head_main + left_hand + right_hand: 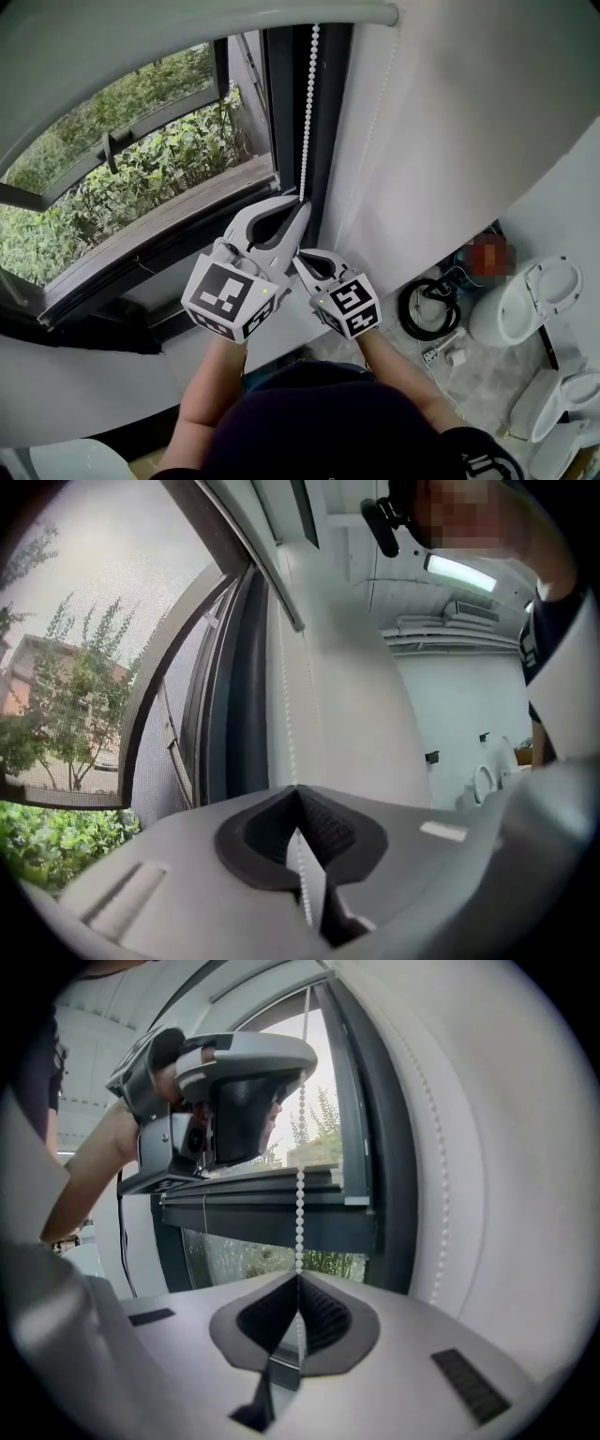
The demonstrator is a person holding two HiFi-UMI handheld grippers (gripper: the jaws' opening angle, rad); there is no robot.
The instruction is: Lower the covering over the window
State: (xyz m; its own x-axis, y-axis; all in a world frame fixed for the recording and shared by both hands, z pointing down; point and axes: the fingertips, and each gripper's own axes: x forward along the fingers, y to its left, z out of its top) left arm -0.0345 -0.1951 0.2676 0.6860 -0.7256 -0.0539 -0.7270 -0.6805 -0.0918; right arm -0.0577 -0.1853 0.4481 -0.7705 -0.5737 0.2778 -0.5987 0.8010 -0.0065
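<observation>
Chain-pulling step: left gripper (301, 204) clamped high on bead chain (307, 112), right gripper (299, 255) clamped just below; next likely steady downward draw, lowering blind (187, 33)

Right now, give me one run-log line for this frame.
left gripper: shut on bead chain | right gripper: shut on same chain, below left | window: uncovered

This is looking like a washroom. In the head view, white toilets (536, 298) are sitting loose at three to four o'clock. A coiled black hose (429, 311) is lying beside them on the speckled stone floor (487, 380). Plain white walls (450, 141) are rising around a dark-framed window (279, 112) at ten o'clock, which is facing green shrubs (112, 197).
</observation>
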